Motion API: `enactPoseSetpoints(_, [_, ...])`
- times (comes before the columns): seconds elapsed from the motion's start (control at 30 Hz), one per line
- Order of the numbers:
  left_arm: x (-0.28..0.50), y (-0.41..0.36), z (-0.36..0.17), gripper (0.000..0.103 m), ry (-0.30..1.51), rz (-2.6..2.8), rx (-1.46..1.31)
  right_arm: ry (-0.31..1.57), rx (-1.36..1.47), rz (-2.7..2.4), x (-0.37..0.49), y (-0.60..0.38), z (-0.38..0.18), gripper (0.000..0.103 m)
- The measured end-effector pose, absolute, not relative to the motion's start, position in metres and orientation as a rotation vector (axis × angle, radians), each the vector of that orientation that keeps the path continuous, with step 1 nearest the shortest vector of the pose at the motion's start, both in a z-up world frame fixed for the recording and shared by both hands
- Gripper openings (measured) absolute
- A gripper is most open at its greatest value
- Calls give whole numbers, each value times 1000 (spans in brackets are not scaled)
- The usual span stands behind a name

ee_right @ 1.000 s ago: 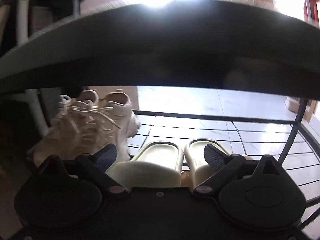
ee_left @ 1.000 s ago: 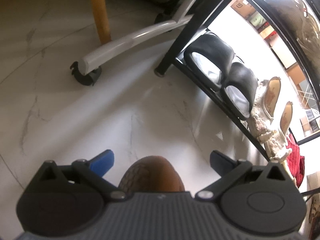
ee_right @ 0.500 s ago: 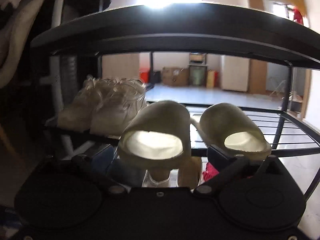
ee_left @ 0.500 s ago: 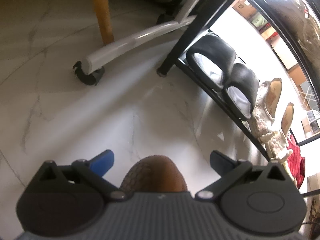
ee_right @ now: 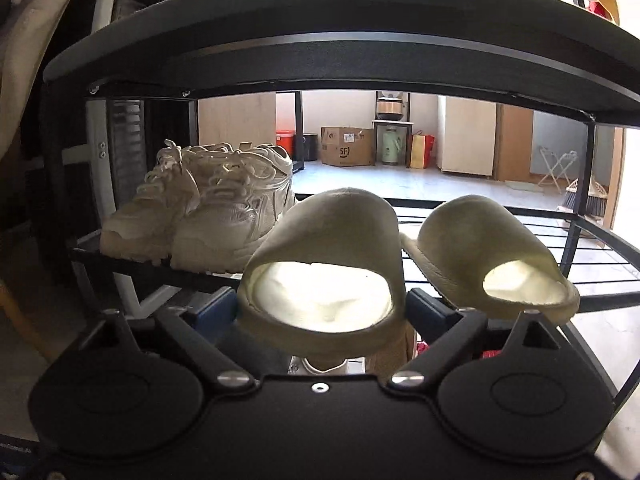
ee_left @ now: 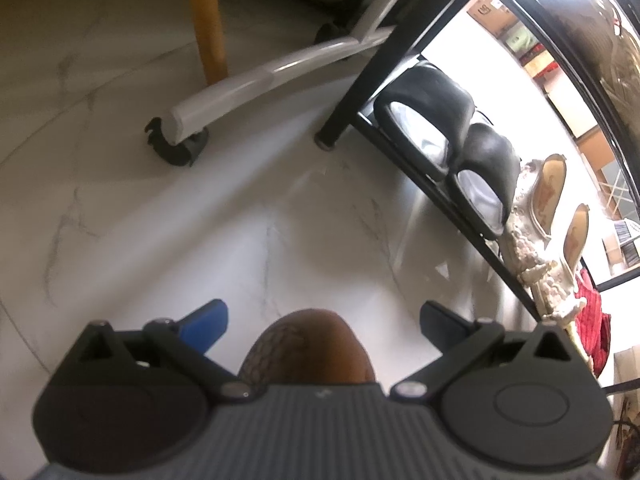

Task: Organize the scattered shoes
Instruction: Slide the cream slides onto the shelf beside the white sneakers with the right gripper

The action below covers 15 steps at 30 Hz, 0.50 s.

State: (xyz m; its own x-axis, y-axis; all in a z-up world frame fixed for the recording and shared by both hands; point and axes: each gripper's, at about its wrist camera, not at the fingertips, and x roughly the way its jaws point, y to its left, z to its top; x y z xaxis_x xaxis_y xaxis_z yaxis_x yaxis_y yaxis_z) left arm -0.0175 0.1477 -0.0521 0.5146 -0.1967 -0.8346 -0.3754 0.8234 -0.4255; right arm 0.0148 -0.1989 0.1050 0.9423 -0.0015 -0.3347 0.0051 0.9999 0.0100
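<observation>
Spanning the front of a pale slide (ee_right: 324, 276), the right gripper (ee_right: 320, 312) was seen with its blue fingers (ee_right: 214, 310) at either side of the toe; whether they were pressed on it or merely flanking it could not be told, since the tips were hidden behind the shoe. A second pale slide (ee_right: 492, 258) was set at three o'clock of the first, on the wire shelf (ee_right: 580, 248) of the shoe rack (ee_right: 320, 36), its toe overhanging the front edge. Two white sneakers (ee_right: 200, 216) were parked at ten o'clock of the gripper, side by side on the same shelf. The left gripper (ee_left: 322, 320) was held with fingers spread wide apart and nothing clamped; a brown mesh-patterned rounded object (ee_left: 310, 346), not identifiable, was seen between and below them. Farther out, at two o'clock, two black slides (ee_left: 452, 136) and two cream embellished shoes (ee_left: 556, 216) were lined up on the lowest tier, and a red item (ee_left: 592, 328) lay beyond them. The marble floor (ee_left: 160, 220) showed no loose footwear. By this count, four pairs were shelved, and the task was judged nearly complete, with only the first pale slide possibly left to be released or squared.
</observation>
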Motion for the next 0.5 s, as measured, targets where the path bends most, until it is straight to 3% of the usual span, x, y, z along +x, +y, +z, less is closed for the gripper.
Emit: enactPoseSetpoints(0.5, [-17,148,-53,102,1045,111,-630,311,-44,3,33,-197,100,90])
